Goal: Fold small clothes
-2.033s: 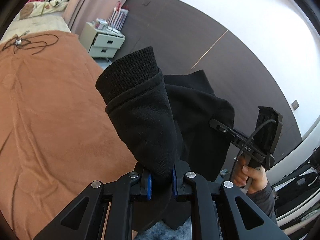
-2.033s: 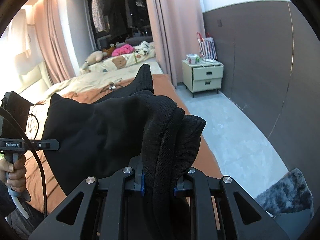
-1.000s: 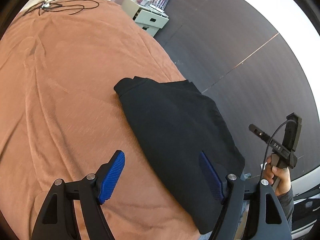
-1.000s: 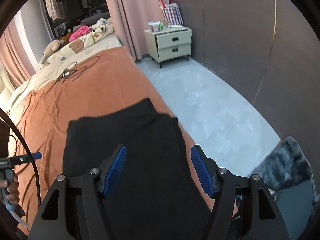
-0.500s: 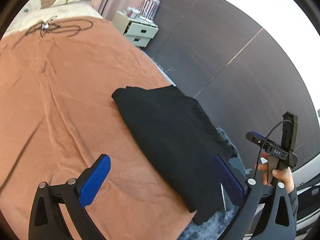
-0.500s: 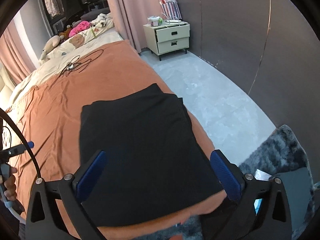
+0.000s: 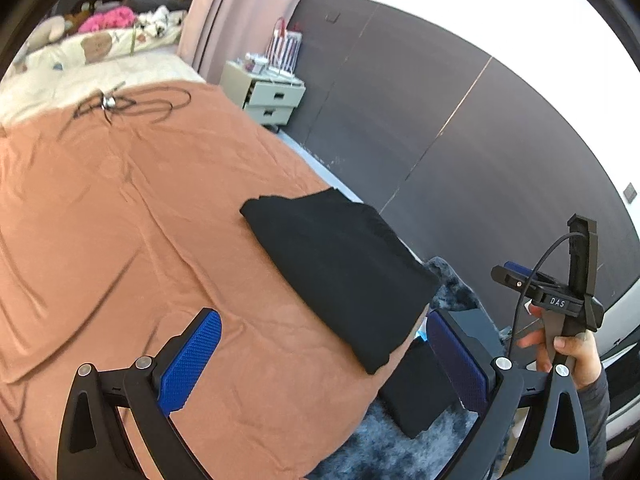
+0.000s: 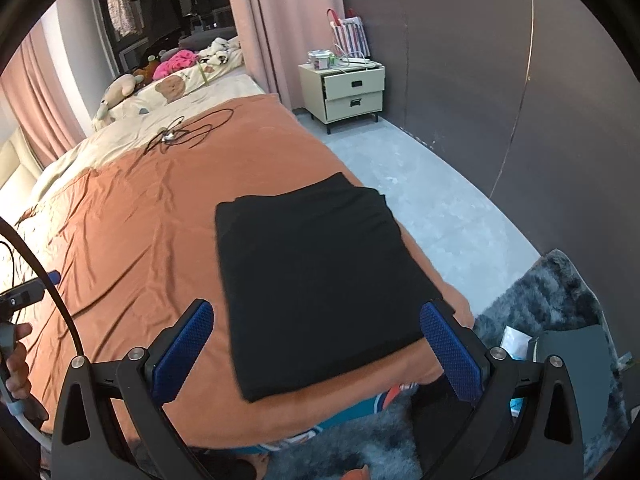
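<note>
black garment [image 8: 316,280]: released, now folded flat on bed | both claws: opened, drawn back

white letters "DAS" on the side of the right hand-held gripper [image 7: 556,300], no other text readable

A black garment [image 8: 320,280] lies folded into a flat, smooth rectangle on the orange-brown bedspread [image 8: 140,240], at the bed's near right corner, its long edge running from six toward twelve o'clock.
</note>
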